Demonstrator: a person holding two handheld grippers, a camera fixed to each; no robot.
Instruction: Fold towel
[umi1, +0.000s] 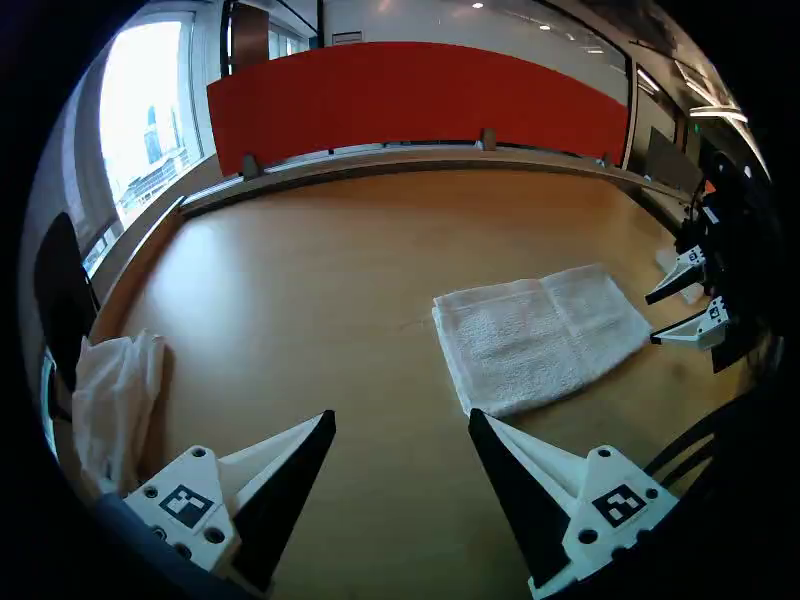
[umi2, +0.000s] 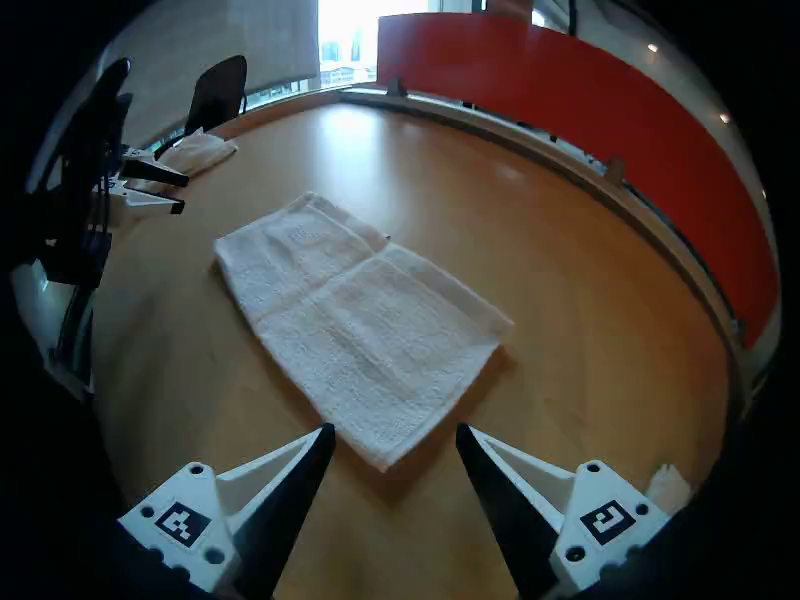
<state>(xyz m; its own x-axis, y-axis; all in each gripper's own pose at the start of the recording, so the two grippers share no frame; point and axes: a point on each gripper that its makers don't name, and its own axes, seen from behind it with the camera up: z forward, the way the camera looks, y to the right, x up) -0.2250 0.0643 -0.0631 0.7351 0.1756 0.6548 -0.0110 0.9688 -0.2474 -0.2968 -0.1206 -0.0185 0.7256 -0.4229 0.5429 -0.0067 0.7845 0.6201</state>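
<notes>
Folded white towel flat on the wooden table: a doubled rectangle, with a crease across its middle and its layered edges roughly lined up. Right gripper just short of the towel's nearest corner, raised over the wood, fingers spread wide, nothing between them and no contact with the cloth. Left gripper off the opposite end of the towel, one fingertip close beside a towel corner yet apart from it, equally wide open and empty over bare tabletop. In the left gripper view, the right gripper again, past the far short edge of the towel, its two white fingers parted and aimed at the cloth. Crumpled white cloth well apart from the towel, out beyond the left gripper at the table's edge. Red partition along the table's long side, well beyond the towel, bright window further off past one end of it. Dark chair beyond the crumpled cloth, far from the towel. Small white scrap beside the right gripper, apart from the towel.
</notes>
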